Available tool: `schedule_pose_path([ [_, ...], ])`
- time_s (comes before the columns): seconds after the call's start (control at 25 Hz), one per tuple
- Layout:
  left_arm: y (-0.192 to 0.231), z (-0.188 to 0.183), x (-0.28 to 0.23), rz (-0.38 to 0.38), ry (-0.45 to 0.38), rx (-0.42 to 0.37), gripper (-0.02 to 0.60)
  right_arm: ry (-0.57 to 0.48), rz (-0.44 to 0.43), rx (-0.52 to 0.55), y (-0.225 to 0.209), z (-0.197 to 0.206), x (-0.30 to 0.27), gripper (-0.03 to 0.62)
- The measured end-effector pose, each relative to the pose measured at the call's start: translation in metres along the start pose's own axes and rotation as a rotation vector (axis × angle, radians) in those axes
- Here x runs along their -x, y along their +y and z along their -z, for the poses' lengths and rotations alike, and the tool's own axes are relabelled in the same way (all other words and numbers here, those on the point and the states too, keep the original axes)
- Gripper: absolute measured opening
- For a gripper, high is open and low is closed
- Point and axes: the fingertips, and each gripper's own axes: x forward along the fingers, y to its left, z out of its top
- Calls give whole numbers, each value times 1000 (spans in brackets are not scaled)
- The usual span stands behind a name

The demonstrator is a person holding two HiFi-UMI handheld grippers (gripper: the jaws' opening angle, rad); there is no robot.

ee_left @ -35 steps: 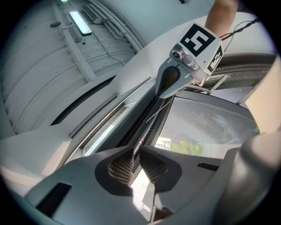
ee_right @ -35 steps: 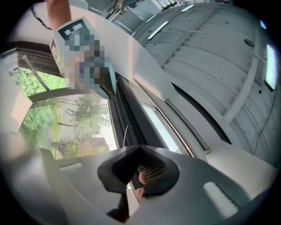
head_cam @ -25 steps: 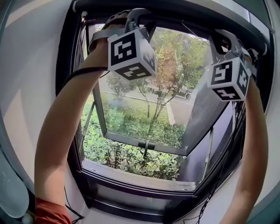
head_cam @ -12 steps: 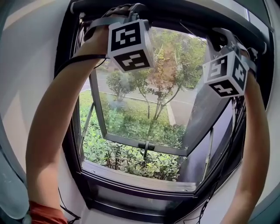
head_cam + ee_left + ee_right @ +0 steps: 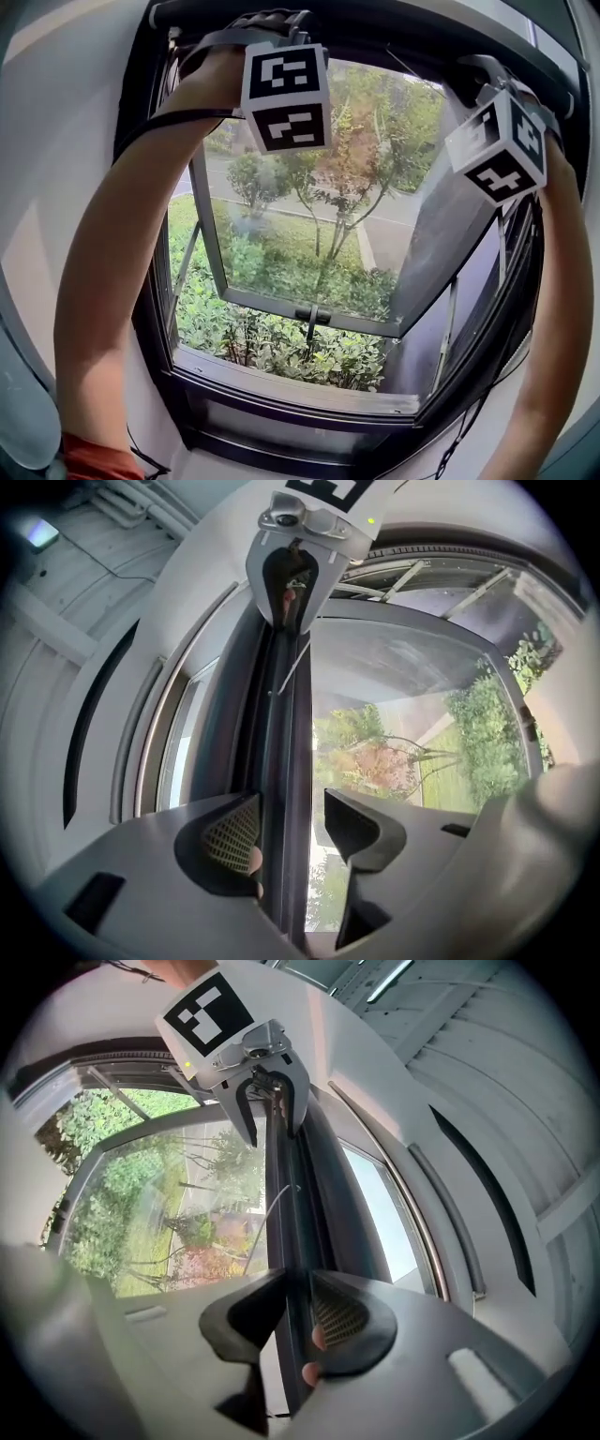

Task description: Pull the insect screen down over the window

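Insect screen bar [image 5: 281,761] up at top of window frame [image 5: 291,386], screen undrawn; one bar, two grippers astride it; left gripper [image 5: 291,813] jaws just opened wide, clear of bar; right gripper [image 5: 295,1290] jaws just opened, narrower gap, bar between; both marker cubes rolled since earlier; one sash [image 5: 281,307] swung outward.

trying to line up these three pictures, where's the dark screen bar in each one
head view: the screen bar lies across the top of the picture.
left gripper view: the screen bar runs bottom to top, just left of centre.
right gripper view: the screen bar runs bottom to top, near the centre.
shared landmark: the reddish tree outside.
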Motion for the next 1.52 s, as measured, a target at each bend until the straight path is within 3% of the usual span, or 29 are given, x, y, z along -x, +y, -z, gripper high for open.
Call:
schedule_pose_path([
  [0.6, -6, -1, 2, 3, -14, -46, 209, 35, -13, 42, 5, -4, 4, 83],
  [1.32, -52, 1, 34, 118, -59, -48, 207, -13, -68, 34, 48, -3, 30, 35],
  [1.52, -51, 2, 39, 110, -60, -44, 114, -16, -65, 47, 56, -3, 35, 34],
])
